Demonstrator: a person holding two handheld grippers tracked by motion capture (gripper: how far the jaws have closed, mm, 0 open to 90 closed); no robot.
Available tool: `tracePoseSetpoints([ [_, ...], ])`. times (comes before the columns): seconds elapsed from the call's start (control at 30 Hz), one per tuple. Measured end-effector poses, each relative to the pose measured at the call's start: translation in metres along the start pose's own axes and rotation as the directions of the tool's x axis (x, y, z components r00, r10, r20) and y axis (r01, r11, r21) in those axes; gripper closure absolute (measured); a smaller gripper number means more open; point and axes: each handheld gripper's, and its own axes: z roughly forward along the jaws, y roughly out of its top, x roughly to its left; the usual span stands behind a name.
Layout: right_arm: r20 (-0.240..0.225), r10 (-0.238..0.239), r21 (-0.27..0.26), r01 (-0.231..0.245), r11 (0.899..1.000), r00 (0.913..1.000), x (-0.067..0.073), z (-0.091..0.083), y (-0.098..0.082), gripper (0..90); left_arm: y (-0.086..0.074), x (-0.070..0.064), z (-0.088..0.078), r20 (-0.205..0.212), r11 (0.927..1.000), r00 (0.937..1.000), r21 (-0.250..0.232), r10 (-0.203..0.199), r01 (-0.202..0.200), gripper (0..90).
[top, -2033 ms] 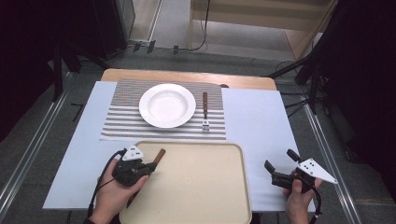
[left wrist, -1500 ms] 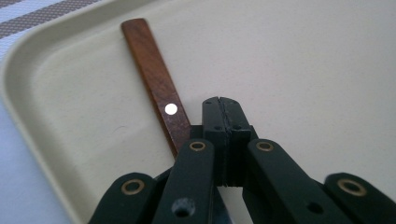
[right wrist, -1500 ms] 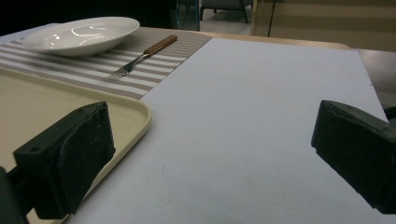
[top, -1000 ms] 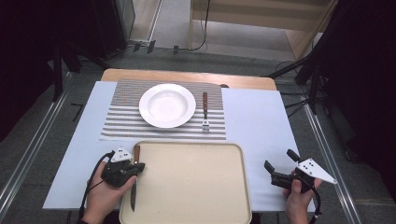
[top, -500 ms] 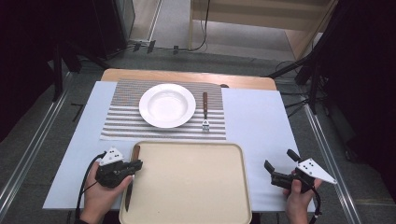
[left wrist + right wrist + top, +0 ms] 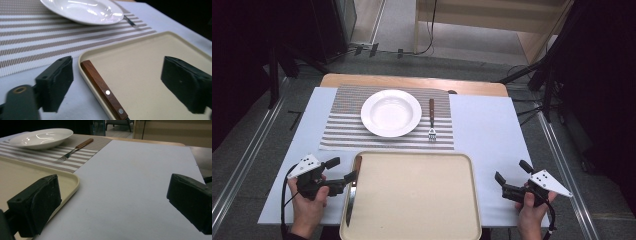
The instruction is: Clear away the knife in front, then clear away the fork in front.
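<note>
A knife with a brown wooden handle (image 6: 357, 164) (image 6: 105, 92) lies along the left rim of the beige tray (image 6: 422, 200) (image 6: 150, 65), blade toward the near edge. My left gripper (image 6: 343, 170) (image 6: 121, 82) sits just left of the tray, and its jaws have just been opening. They stand wide apart on either side of the handle without touching it. At the tray's right, my right gripper (image 6: 511, 171) (image 6: 117, 202) rests open above the pale blue table cover with nothing in it.
A white plate (image 6: 391, 112) (image 6: 80, 10) (image 6: 41, 136) sits on a striped placemat (image 6: 337, 130), with a wooden-handled fork (image 6: 431, 120) (image 6: 75, 148) to its right. The pale blue cover (image 6: 487, 130) spreads to the table's edges.
The left gripper swung the knife to lie along the tray's left rim, let go of it and drew back to the left with its jaws wide. The right gripper stayed still.
</note>
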Motion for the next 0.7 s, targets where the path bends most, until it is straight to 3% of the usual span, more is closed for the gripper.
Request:
tracePoseSetpoints([
  [0.03, 0.000, 0.003, 0.000, -0.003, 1.000, 1.0000, 0.000, 0.000, 0.000, 0.0, 0.000, 0.001, -0.003, 0.005, 0.9998, 0.9999, -0.015, 0.014, -0.014, 0.0],
  [0.5, 0.008, 0.007, 0.001, -0.007, 1.000, 0.9999, 0.000, 0.000, 0.000, 0.0, 0.002, 0.024, -0.029, -0.079, 0.9940, 0.9969, -0.109, 0.000, -0.009, 0.0],
  [0.7, 0.005, 0.015, -0.004, -0.014, 1.000, 0.9999, -0.001, -0.001, 0.001, 0.0, 0.000, 0.033, -0.036, -0.080, 0.9903, 0.9968, -0.139, -0.007, -0.004, 0.0],
])
